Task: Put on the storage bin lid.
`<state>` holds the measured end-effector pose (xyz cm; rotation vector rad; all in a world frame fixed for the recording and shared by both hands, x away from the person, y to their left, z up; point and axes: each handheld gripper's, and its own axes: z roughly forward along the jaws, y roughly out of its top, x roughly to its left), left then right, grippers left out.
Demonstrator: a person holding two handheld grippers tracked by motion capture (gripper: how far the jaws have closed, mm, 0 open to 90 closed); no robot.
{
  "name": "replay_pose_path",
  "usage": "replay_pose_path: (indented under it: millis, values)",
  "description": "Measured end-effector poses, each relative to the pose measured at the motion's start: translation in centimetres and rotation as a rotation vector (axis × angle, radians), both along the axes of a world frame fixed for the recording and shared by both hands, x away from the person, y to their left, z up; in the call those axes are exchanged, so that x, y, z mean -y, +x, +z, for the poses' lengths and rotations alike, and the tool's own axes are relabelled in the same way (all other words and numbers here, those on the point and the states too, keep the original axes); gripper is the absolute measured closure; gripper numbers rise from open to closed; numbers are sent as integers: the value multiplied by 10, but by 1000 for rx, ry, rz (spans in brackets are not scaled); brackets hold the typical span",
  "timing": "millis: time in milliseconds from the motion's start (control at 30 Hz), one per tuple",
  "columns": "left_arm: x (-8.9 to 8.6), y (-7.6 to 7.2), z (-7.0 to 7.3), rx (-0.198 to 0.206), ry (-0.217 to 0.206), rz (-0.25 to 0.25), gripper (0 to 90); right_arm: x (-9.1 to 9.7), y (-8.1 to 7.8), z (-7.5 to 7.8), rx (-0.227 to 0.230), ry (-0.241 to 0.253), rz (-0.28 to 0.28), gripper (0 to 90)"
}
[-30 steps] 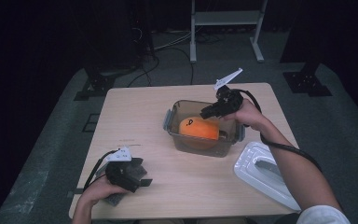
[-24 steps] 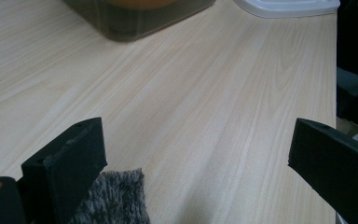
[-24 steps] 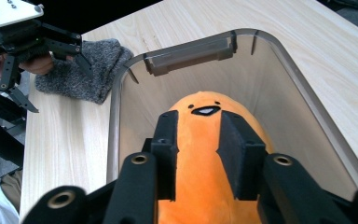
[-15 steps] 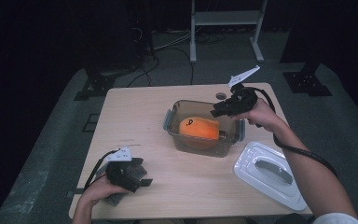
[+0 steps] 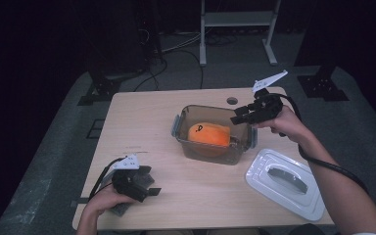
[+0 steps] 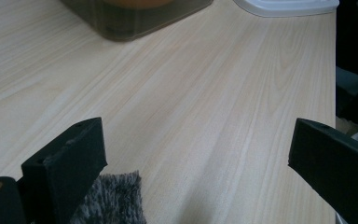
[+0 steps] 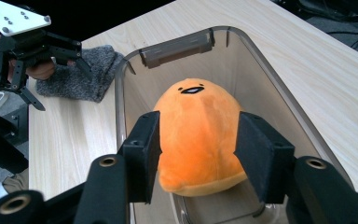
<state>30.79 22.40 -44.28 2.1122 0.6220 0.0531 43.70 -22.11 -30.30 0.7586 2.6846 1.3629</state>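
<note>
Orange plush toy [image 7: 199, 135] lies in our clear box [image 5: 183, 138] just ahead of our right tongs [image 7: 199, 161], whose jaws have just been opening off it, while our left tongs [image 6: 196, 161] rest open nearby.

I see an orange plush toy [image 5: 208, 134] lying inside the clear, smoke-tinted container [image 5: 182, 131], just right of centre in the high view. It is a rounded, egg-like lump with a small black face printed near one end, resting on the container's floor. The container stands upright and lidless, with grey latches on its short ends. In the right gripper view the toy [image 7: 199, 130] sits centre frame.
</note>
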Motion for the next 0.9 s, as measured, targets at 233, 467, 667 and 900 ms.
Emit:
replay_pose_path:
  millis: [233, 467, 667, 900]
  values:
    - [1, 1, 0, 2, -3, 0, 31, 12, -8, 1, 15, 7, -23, 433]
    - [2, 2, 0, -1, 0, 2, 31, 27, -16, 1, 27, 12, -46, 403]
    - [2, 1, 0, 0, -1, 3, 31, 39, -25, -1, 31, 19, -64, 384]
    - [1, -1, 0, 5, -3, 9, 31, 54, -38, -5, 35, 18, -81, 365]
